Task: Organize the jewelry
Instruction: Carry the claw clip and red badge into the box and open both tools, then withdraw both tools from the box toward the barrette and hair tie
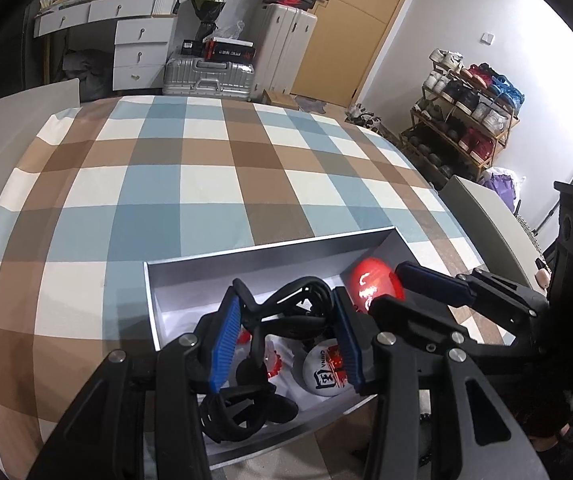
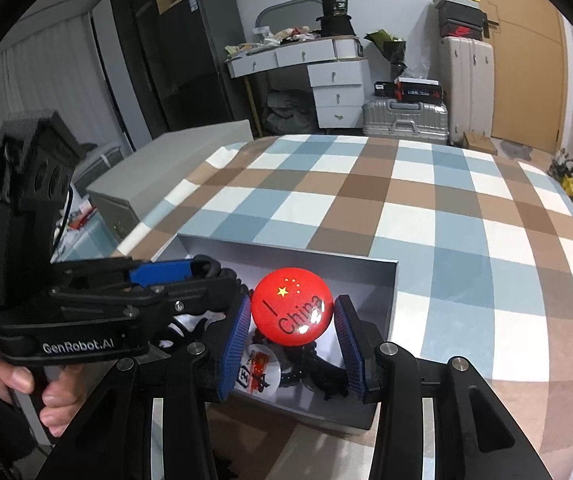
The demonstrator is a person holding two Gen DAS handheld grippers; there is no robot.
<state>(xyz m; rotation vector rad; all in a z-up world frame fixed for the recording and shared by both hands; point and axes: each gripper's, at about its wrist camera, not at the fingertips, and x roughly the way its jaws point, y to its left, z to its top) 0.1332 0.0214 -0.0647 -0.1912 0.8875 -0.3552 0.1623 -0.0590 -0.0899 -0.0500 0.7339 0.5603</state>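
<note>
Grey box [image 2: 390,280] on checked bed: right gripper [image 2: 292,340] fingers gripping red badge [image 2: 292,312] above it; left gripper [image 1: 286,340] fingers clasping black cord [image 1: 298,300] inside, apparently sorting.

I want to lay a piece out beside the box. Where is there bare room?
The checked cloth beyond the box's far wall and to its left lies bare. Inside the box it is crowded: black cord, white badge, and both grippers, the right gripper clamping the red badge.
</note>
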